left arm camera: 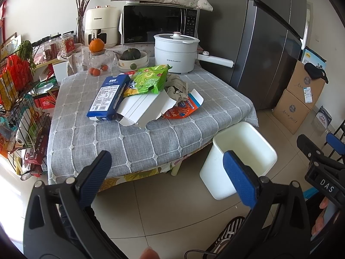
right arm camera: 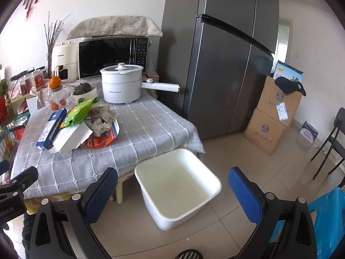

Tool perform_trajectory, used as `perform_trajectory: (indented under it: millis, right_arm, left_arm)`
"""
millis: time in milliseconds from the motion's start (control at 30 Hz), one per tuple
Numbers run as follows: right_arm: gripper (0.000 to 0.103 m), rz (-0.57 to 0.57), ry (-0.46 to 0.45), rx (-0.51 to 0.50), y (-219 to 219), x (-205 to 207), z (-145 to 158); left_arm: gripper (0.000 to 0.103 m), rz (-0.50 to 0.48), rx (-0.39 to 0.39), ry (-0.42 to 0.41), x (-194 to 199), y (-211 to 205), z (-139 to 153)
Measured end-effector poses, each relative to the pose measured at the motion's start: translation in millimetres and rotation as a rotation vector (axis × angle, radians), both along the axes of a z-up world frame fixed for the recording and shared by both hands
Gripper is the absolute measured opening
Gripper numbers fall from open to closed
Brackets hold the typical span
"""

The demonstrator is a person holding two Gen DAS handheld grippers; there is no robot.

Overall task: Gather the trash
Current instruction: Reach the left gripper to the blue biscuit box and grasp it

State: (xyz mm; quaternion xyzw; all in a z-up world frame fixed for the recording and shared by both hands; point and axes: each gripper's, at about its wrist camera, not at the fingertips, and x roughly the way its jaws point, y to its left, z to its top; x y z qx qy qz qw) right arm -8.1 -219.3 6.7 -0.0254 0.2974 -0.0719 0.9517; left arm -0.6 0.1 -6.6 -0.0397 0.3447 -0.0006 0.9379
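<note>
A heap of trash lies on the grey checked tablecloth (left arm camera: pixel 129 146): a blue carton (left arm camera: pixel 108 97), a white flattened box (left arm camera: pixel 143 110), a green snack bag (left arm camera: pixel 151 78), crumpled grey paper (left arm camera: pixel 176 88) and an orange wrapper (left arm camera: pixel 183 111). The same heap appears in the right wrist view, with blue carton (right arm camera: pixel 51 128), white box (right arm camera: pixel 71 138) and orange wrapper (right arm camera: pixel 101 141). A white empty bin (left arm camera: pixel 239 159) (right arm camera: pixel 179 185) stands on the floor by the table's corner. My left gripper (left arm camera: pixel 170 177) is open, short of the table edge. My right gripper (right arm camera: pixel 172 194) is open above the bin.
A white electric pot (left arm camera: pixel 176 52), microwave (left arm camera: pixel 159 22), air fryer (left arm camera: pixel 101 27), oranges and a squash bowl stand at the table's back. A grey fridge (left arm camera: pixel 269 43) rises on the right, with cardboard boxes (right arm camera: pixel 273 116) beside it. A wire rack (left arm camera: pixel 19 108) stands left; a black chair (right arm camera: pixel 332 142) right.
</note>
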Motion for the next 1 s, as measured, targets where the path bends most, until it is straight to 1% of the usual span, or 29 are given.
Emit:
perform_trajectory:
  millis: [167, 300, 400, 467, 533, 567, 600, 667, 700, 833, 900, 967, 1000]
  right_arm:
    - [0.103, 0.003, 0.009, -0.006, 3.1, 6.4, -1.9]
    - [0.103, 0.034, 0.023, -0.015, 8.5, 17.0, -5.2]
    - [0.103, 0.067, 0.063, -0.018, 12.9, 31.6, -6.3]
    - [0.103, 0.105, 0.078, 0.001, 15.5, 44.7, -3.8]
    - [0.103, 0.168, 0.107, 0.037, 19.6, 61.0, -1.0]
    - [0.103, 0.196, 0.122, 0.055, 21.9, 69.2, -0.3]
    - [0.103, 0.23, 0.146, 0.072, 25.5, 80.4, 0.9]
    - [0.103, 0.284, 0.193, 0.077, 35.9, 100.1, 1.4]
    - [0.103, 0.31, 0.214, 0.074, 42.1, 109.8, 0.7]
    - [0.103, 0.406, 0.283, 0.07, 67.9, 152.4, -3.1]
    - [0.103, 0.431, 0.286, 0.083, 76.8, 169.1, -8.2]
    - [0.103, 0.45, 0.291, 0.129, 80.9, 181.8, -16.9]
    - [0.103, 0.456, 0.313, 0.159, 82.9, 187.9, -25.1]
  left_arm:
    - [0.102, 0.006, -0.001, 0.002, 8.0, 5.4, -3.8]
    - [0.102, -0.003, -0.009, 0.022, 19.0, 14.5, -10.3]
    - [0.102, -0.027, -0.038, 0.051, 33.0, 26.8, -14.1]
    - [0.102, -0.05, -0.033, 0.061, 43.7, 35.6, -14.7]
    - [0.102, -0.046, -0.006, 0.088, 58.6, 47.9, -17.8]
    - [0.102, -0.043, -0.007, 0.099, 64.1, 54.8, -19.5]
    - [0.102, -0.045, -0.016, 0.112, 72.1, 63.4, -21.5]
    - [0.102, -0.057, -0.03, 0.134, 89.8, 79.1, -24.1]
    - [0.102, -0.058, -0.022, 0.141, 99.5, 86.2, -24.4]
    - [0.102, -0.035, 0.085, 0.164, 143.3, 110.8, -23.9]
    - [0.102, -0.048, 0.086, 0.198, 168.9, 123.5, -29.8]
    - [0.102, -0.069, 0.07, 0.242, 194.5, 136.7, -40.4]
    - [0.102, -0.071, 0.067, 0.275, 207.2, 143.1, -47.4]
